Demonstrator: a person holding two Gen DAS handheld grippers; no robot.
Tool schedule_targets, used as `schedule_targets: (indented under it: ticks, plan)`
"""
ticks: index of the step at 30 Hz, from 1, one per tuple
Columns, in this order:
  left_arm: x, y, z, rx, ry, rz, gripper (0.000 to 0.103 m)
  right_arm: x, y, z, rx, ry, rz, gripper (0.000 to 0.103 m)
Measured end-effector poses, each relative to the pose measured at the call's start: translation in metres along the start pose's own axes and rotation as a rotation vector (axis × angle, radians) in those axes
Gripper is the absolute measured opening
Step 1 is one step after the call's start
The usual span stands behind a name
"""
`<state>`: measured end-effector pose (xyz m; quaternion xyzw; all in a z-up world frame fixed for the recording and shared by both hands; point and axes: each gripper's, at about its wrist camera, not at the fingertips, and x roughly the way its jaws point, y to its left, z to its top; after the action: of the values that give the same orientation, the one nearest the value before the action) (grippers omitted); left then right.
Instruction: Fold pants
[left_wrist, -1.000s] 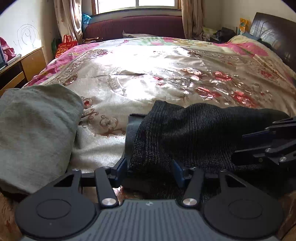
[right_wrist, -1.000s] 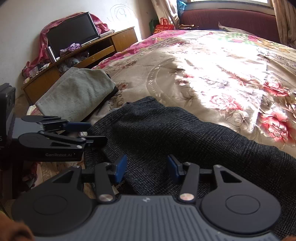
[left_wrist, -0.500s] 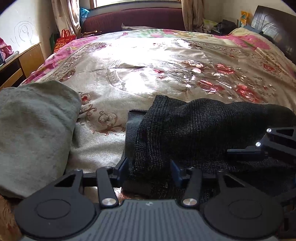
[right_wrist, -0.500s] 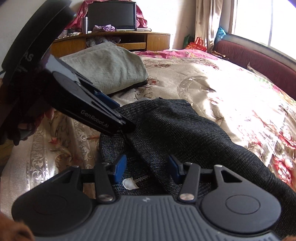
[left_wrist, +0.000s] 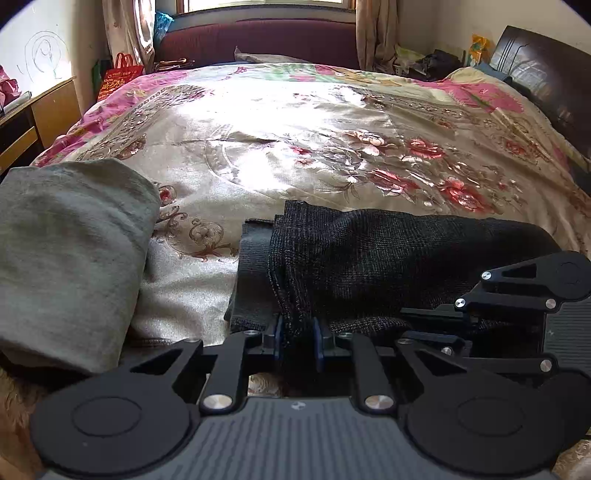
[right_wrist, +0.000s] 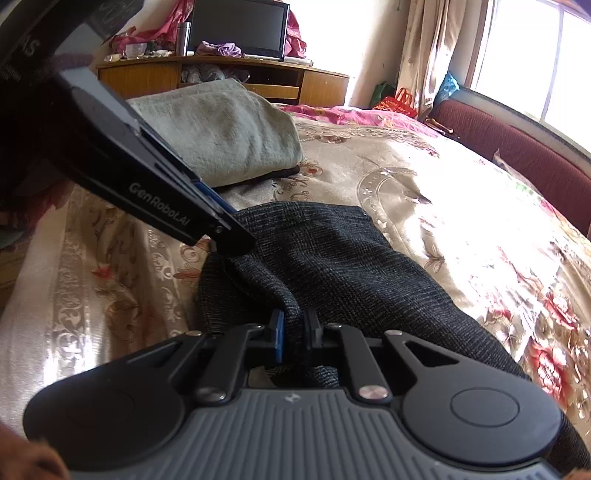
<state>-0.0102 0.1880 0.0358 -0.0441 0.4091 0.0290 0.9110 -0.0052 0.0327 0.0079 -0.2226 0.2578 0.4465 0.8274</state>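
Note:
Dark grey knit pants (left_wrist: 388, 251) lie across the near part of a floral bed cover (left_wrist: 295, 129). My left gripper (left_wrist: 298, 332) grips their near edge close to the left end. Its jaws are closing, and the blue pads pinch a bunched fold of the cloth. My right gripper (right_wrist: 293, 328) is closing too, its pads pressing a ridge of the pants (right_wrist: 332, 258) a little to the right. In the left wrist view the right gripper (left_wrist: 406, 322) comes in from the right, turned on its side. In the right wrist view the left gripper (right_wrist: 236, 240) slants down onto the cloth's left end.
A folded grey-green blanket (left_wrist: 66, 251) lies left of the pants, also seen behind the left gripper (right_wrist: 221, 133). A wooden cabinet with a TV (right_wrist: 240, 29) stands beyond it. A dark red bench (left_wrist: 258, 40) runs under the window. A dark headboard (left_wrist: 546, 66) is at far right.
Both grippers stood open around the pants' near edge and now have closed on it, bunching the cloth. The right gripper rolled onto its side and moved nearer the left one.

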Motion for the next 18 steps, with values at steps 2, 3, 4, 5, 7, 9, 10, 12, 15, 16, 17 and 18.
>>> schedule_targets:
  ticks: [2, 3, 4, 5, 7, 9, 10, 12, 15, 16, 17, 18]
  plan:
    - [-0.001, 0.002, -0.004, -0.018, 0.007, -0.009, 0.032, -0.002, 0.004, -0.003, -0.008, 0.002, 0.003, 0.011]
    - [0.004, 0.004, -0.005, -0.029, 0.014, -0.007, 0.032, 0.003, 0.005, -0.004, -0.012, 0.008, 0.0, 0.011]
    - [0.01, 0.005, -0.005, -0.034, 0.024, -0.001, 0.032, 0.009, 0.006, -0.004, -0.006, 0.019, 0.0, 0.011]
    - [0.018, 0.007, -0.006, -0.04, 0.04, 0.009, 0.032, 0.013, 0.005, -0.002, 0.013, 0.023, 0.008, 0.011]
    - [0.019, 0.009, -0.008, -0.054, 0.041, 0.01, 0.032, 0.012, 0.003, 0.002, 0.054, 0.02, 0.029, 0.012]
    - [0.014, 0.011, -0.009, -0.064, 0.03, 0.01, 0.035, 0.01, 0.002, 0.0, 0.05, 0.009, 0.035, 0.012]
    - [0.015, 0.011, -0.009, -0.062, 0.034, 0.019, 0.038, 0.012, 0.002, -0.003, 0.049, 0.015, 0.038, 0.014]
    - [0.019, 0.004, -0.009, -0.02, 0.044, 0.052, 0.042, 0.012, 0.0, -0.005, 0.069, 0.017, 0.045, 0.016]
    - [0.012, -0.01, -0.008, 0.063, 0.028, 0.101, 0.043, -0.013, -0.017, -0.002, 0.161, -0.02, 0.064, 0.018]
    - [0.008, -0.013, -0.008, 0.089, 0.023, 0.122, 0.043, -0.025, -0.026, -0.003, 0.198, -0.038, 0.055, 0.02]
    - [0.003, -0.015, -0.007, 0.102, 0.015, 0.141, 0.044, -0.037, -0.037, -0.007, 0.235, -0.053, 0.035, 0.025]
    - [-0.001, -0.017, -0.007, 0.111, 0.005, 0.164, 0.044, -0.047, -0.048, -0.012, 0.27, -0.06, 0.008, 0.029]
